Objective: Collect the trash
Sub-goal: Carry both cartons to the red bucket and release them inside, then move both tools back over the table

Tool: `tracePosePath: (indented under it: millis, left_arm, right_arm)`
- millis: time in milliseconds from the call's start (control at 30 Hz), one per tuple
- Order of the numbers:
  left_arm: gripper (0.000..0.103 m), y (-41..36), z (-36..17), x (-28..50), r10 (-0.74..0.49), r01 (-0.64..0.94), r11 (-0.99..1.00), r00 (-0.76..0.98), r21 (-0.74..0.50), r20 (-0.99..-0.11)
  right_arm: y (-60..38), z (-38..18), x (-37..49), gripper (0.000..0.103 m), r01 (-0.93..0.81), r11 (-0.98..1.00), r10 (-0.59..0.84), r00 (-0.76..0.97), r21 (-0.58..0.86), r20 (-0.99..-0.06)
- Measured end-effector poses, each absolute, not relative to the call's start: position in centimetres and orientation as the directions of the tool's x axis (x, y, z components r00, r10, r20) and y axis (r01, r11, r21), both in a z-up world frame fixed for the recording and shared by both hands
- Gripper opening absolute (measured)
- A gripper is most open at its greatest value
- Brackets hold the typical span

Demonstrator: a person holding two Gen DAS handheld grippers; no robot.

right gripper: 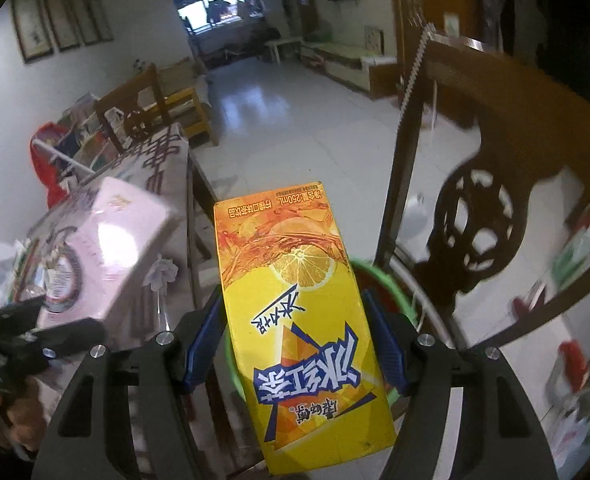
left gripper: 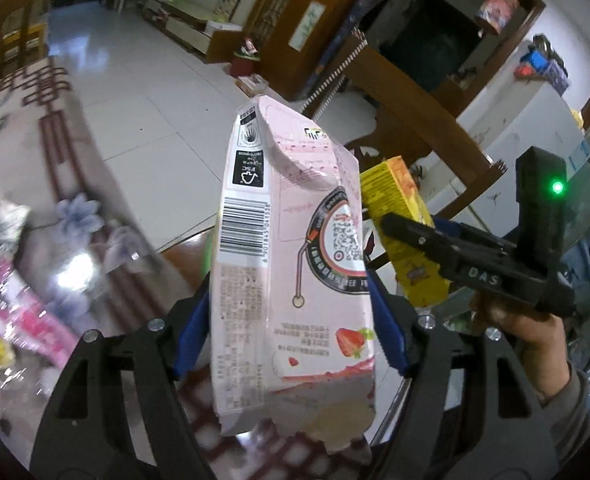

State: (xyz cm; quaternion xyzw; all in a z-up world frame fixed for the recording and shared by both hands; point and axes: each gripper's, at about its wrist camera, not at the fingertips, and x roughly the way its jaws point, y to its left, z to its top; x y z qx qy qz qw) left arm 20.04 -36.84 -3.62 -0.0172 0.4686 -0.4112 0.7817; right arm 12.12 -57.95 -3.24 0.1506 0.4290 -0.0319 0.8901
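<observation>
Pink and crumpled, a strawberry milk carton (left gripper: 291,264) sits clamped between the blue pads (left gripper: 193,330) of the left gripper (left gripper: 291,332), its torn bottom end nearest and its dented top pointing away over the floor. Just right of it, the right gripper (right gripper: 295,344) pinches a yellow iced-tea carton (right gripper: 301,320) by its sides, the print upside down and the lemon picture toward the far end. In the left wrist view that yellow carton pokes out behind the pink one, with the black body of the other tool and a hand (left gripper: 523,336) in a grey sleeve beside it.

Below the yellow carton the rim of a green bin (right gripper: 379,280) curves out, close under both cartons. To the left stands a table with a flowered cloth (left gripper: 75,168), with pink and yellow wrappers (left gripper: 23,320) lying blurred on its near end. To the right is a carved wooden chair (right gripper: 491,208). Beyond, the white tiled floor (left gripper: 135,80) runs to a low white bench (right gripper: 343,60) and framed pictures (right gripper: 55,24) on the far wall.
</observation>
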Motion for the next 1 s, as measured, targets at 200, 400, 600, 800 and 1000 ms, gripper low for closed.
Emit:
tracePosePath:
  millis: [200,400,600,800,1000]
  left_arm:
    - [0.069,-39.8,-5.8,20.7,-0.622,0.638,0.670,0.203,-0.379,-0.756]
    - [0.070,-41.2,-7.1,20.7,-0.612,0.634,0.669,0.173,-0.389,-0.771]
    - [0.087,-41.8,-7.7,20.2,-0.610,0.649,0.662,0.177,-0.374,-0.773]
    - [0.096,-39.7,-7.1,19.6,-0.604,0.643,0.680,0.218,-0.353,-0.766]
    - [0.097,-37.3,-5.6,18.3,-0.592,0.645,0.697,0.271,-0.314,-0.759]
  right_arm:
    - [-59.0,-3.3,12.2,0.065,0.215,0.945,0.057,0.635,0.247,-0.771]
    - [-59.9,-3.5,13.0,0.066,0.244,0.923,0.075,0.644,0.297,-0.762]
    - [-59.5,-3.7,14.1,0.081,0.250,0.922,0.069,0.645,0.295,-0.761]
    - [-59.3,-3.2,13.9,0.092,0.253,0.924,0.051,0.659,0.285,-0.751]
    - [-58.8,-2.3,13.5,0.096,0.264,0.924,0.030,0.672,0.277,-0.740]
